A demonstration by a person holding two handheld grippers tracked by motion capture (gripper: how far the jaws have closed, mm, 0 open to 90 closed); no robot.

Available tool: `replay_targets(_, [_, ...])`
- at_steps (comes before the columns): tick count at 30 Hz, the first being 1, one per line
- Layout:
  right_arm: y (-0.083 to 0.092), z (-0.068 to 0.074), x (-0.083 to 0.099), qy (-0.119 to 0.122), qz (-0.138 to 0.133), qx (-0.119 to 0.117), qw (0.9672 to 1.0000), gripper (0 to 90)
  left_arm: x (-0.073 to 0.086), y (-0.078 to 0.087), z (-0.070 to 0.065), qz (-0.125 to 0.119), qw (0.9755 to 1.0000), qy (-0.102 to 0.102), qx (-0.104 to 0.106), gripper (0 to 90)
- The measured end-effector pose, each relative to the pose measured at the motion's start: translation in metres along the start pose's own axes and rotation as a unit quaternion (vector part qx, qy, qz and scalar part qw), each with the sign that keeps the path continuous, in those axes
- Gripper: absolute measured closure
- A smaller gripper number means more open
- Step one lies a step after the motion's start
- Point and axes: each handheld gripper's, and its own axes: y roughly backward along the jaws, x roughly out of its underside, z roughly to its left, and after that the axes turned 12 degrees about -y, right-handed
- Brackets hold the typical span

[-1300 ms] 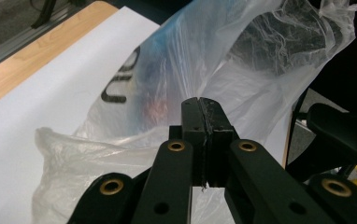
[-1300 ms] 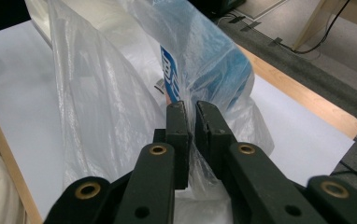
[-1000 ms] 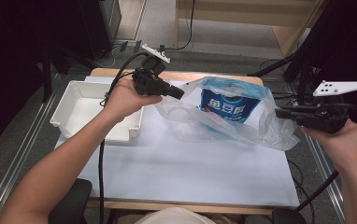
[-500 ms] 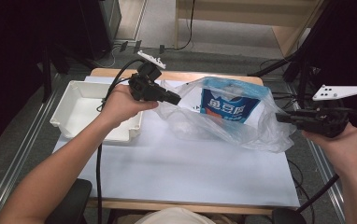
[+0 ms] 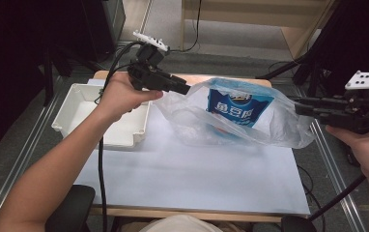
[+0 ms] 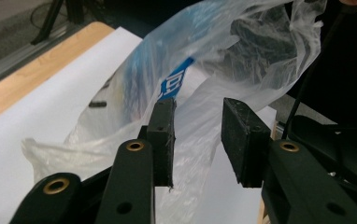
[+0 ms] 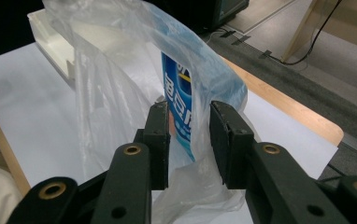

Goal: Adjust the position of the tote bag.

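Note:
A clear plastic bag (image 5: 281,123) holds a blue packet (image 5: 238,108) with white characters and hangs over the white sheet (image 5: 187,179) between my two grippers. My left gripper (image 5: 186,89) is at the bag's left upper edge. Its jaws have just been opening and stand apart, with loose bag film (image 6: 190,135) in the gap. My right gripper (image 5: 299,107) is at the bag's right side. Its jaws have also just been opening, and film and the blue packet (image 7: 179,88) show in the gap (image 7: 189,112). Neither gripper's pads press on the film.
A white tray (image 5: 83,104) sits at the table's left, below my left hand, and its corner (image 7: 50,28) shows behind the bag. The wooden table edge (image 5: 192,77) runs along the back. A black cable (image 5: 100,169) hangs from the left gripper.
Both hands have risen a little with the bag between them. Both pairs of jaws have spread apart, and the bag's right side sags lower.

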Motion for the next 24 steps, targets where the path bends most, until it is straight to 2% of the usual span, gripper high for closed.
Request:
replay_targets(6, [0.005,0.005,-0.011,0.003,-0.005,0.0,1.0,69.2,-0.016,0.006,-0.005,0.0,0.9999,-0.013,-0.005,64.5])
replay_targets(12, [0.007,0.015,-0.028,0.007,-0.012,-0.006,0.9999,71.0,-0.032,0.003,-0.01,-0.008,0.9996,-0.025,-0.008,75.0])
replay_targets(19, [0.0,0.029,-0.046,0.022,-0.014,-0.015,0.9996,78.7,-0.049,-0.011,-0.011,-0.004,0.9992,-0.039,-0.001,83.7])
replay_targets(24, [-0.019,0.037,-0.053,0.028,0.003,-0.016,0.9995,87.5,-0.053,-0.032,-0.01,0.009,0.9989,-0.045,0.01,88.8])
